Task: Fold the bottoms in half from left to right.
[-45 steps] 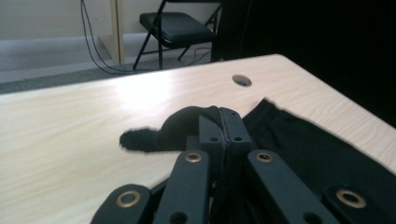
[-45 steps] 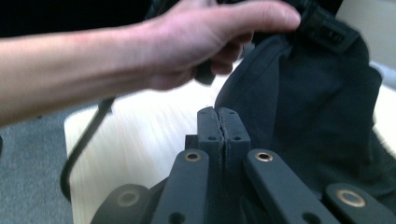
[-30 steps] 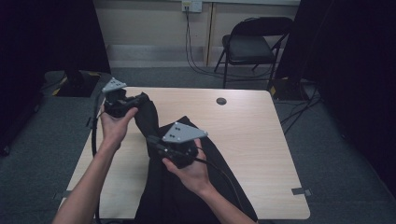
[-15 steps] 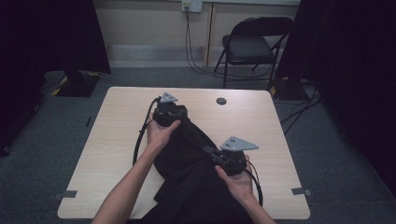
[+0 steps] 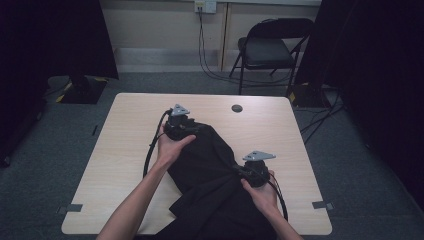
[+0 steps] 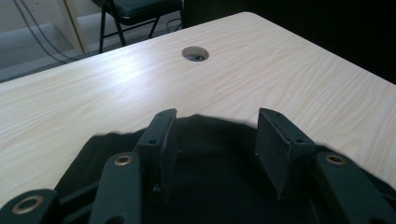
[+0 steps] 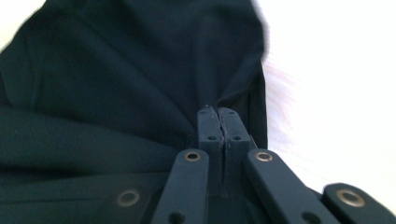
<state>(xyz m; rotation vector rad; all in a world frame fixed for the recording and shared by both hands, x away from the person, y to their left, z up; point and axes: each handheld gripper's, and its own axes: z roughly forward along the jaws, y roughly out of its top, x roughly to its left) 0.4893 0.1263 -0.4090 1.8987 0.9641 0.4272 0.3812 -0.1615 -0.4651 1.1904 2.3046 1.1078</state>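
High view: a person is leaning in from the near side of the table [image 5: 125, 150], working a black garment [image 5: 210, 175] with a pair of tongs in each hand. The left tongs [image 5: 178, 126] are sitting at the cloth's far end, and in the left gripper view their jaws are standing wide apart [image 6: 217, 140] with the dark fabric lying beneath and between them, its edge just ahead of the tips. Beyond that edge the bare wood is running out to a round cable hole [image 6: 195, 54]. The right tongs [image 5: 252, 172] are resting at the garment's right edge, nearer the person. In the right gripper view their jaws are pressing tight together [image 7: 218, 116] on a pinch of the cloth, and creases are fanning away from the tips.
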